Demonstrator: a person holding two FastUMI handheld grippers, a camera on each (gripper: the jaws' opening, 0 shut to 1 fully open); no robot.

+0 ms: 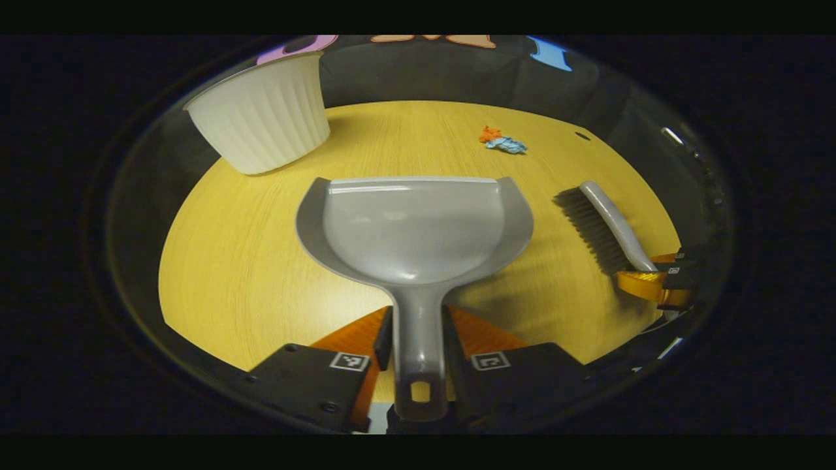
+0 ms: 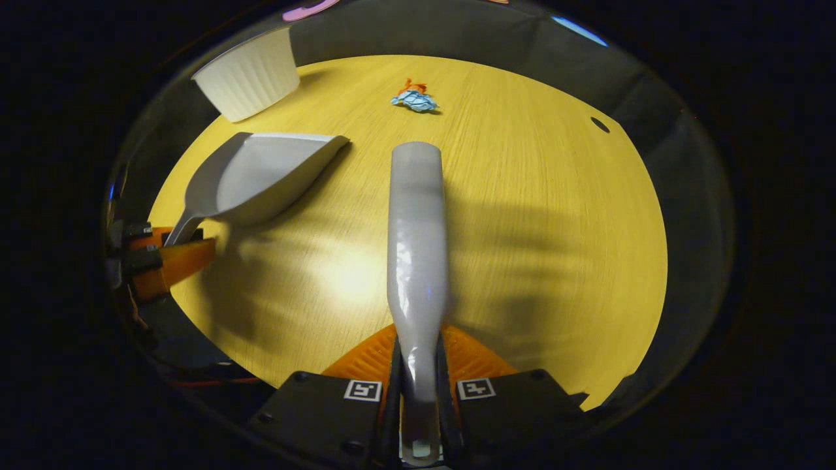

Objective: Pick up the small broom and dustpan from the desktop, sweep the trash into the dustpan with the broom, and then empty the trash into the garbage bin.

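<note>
My left gripper [image 1: 418,339] is shut on the handle of the grey dustpan [image 1: 411,228], whose pan faces the far side of the wooden table [image 1: 222,261]. In the right gripper view, my right gripper [image 2: 418,365] is shut on the handle of the small grey broom [image 2: 417,228], seen from its back. The same broom [image 1: 604,225] appears at the right in the left gripper view, bristles to the left, held by the right gripper [image 1: 659,277]. The dustpan [image 2: 261,176] and left gripper [image 2: 170,251] show at the left of the right gripper view. Crumpled orange and blue paper trash [image 1: 503,140] [image 2: 413,98] lies beyond both tools.
A white ribbed garbage bin [image 1: 264,114] [image 2: 248,75] stands at the far left of the table. A small dark hole [image 2: 599,124] marks the tabletop at the far right. Bare wood lies between the tools and the trash.
</note>
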